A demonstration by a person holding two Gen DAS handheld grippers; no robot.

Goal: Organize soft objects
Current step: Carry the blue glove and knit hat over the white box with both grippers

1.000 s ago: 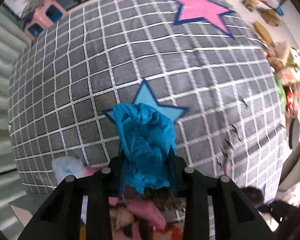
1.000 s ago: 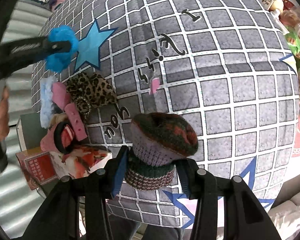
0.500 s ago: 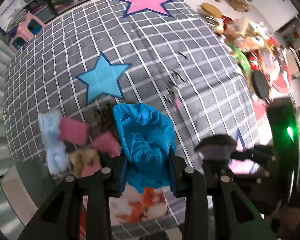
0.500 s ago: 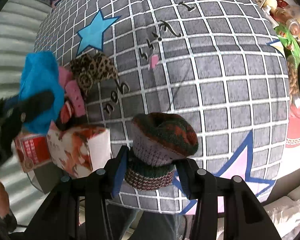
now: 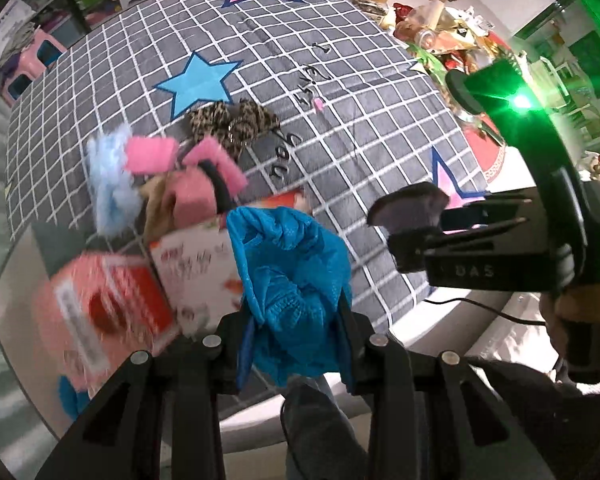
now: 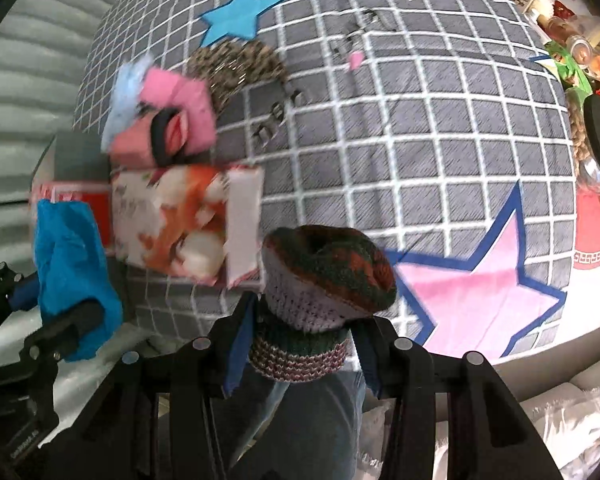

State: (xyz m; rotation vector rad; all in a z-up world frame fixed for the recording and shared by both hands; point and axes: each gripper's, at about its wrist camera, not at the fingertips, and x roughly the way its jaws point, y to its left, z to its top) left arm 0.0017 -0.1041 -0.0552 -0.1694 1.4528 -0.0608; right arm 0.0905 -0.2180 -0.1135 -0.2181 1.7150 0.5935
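Observation:
My left gripper [image 5: 296, 312] is shut on a crumpled blue mesh cloth [image 5: 292, 280], held above the near edge of the grey checked mat [image 5: 340, 80]. The cloth also shows in the right wrist view [image 6: 72, 264]. My right gripper [image 6: 304, 320] is shut on a knitted hat [image 6: 324, 280] in green, orange and lilac; it shows at the right of the left wrist view [image 5: 412, 204]. A pile of soft things lies on the mat: pink pieces [image 5: 192, 176], a pale blue fluffy piece [image 5: 108, 184] and a leopard-print piece [image 5: 236, 120].
A white and orange printed box [image 6: 184, 224] and a red box [image 5: 100, 304] stand at the mat's near left edge. Jars and packets [image 5: 432, 28] crowd the far right. A round red mat [image 6: 596, 240] lies to the right.
Both grippers have pulled back toward the near edge of the mat with their loads still held. The pile and the boxes now sit ahead of the left gripper.

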